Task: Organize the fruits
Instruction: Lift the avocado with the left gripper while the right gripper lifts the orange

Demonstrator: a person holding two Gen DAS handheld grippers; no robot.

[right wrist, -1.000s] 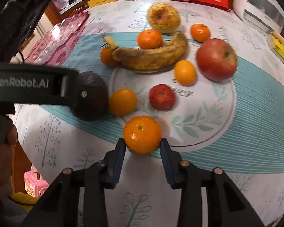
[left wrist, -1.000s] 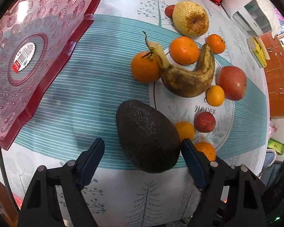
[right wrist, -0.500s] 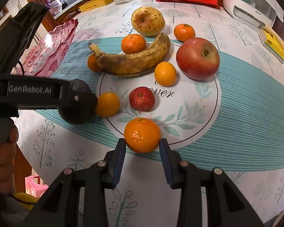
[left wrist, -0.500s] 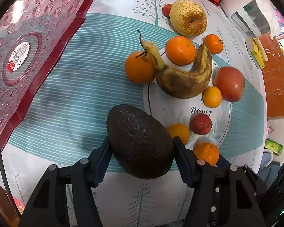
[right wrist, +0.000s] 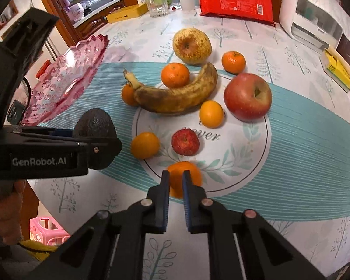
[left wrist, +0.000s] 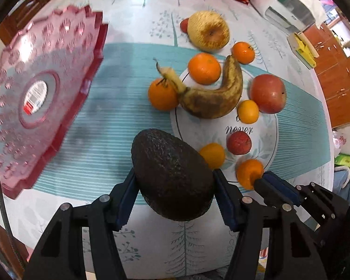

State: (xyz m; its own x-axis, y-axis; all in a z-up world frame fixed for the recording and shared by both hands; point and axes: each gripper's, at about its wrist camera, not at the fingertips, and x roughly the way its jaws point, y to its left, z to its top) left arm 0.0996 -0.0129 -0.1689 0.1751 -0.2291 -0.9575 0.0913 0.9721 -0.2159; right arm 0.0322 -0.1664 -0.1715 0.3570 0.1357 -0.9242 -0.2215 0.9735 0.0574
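With the left tongs (left wrist: 175,186) pinching the dark pebbly avocado (left wrist: 172,175) just above the bench (left wrist: 128,35) and the right tongs (right wrist: 175,184) pressed together empty over a small orange mandarin (right wrist: 193,175), carry the avocado level and slowly to the pink scalloped plastic tray (left wrist: 35,93).

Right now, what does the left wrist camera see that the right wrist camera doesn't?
Only the left wrist view shows the white label in the middle of the pink tray and a small red fruit behind the yellow speckled fruit. Only the right wrist view shows a hand, a glass jar and a pink basket. Both show the avocado, banana and red apple.
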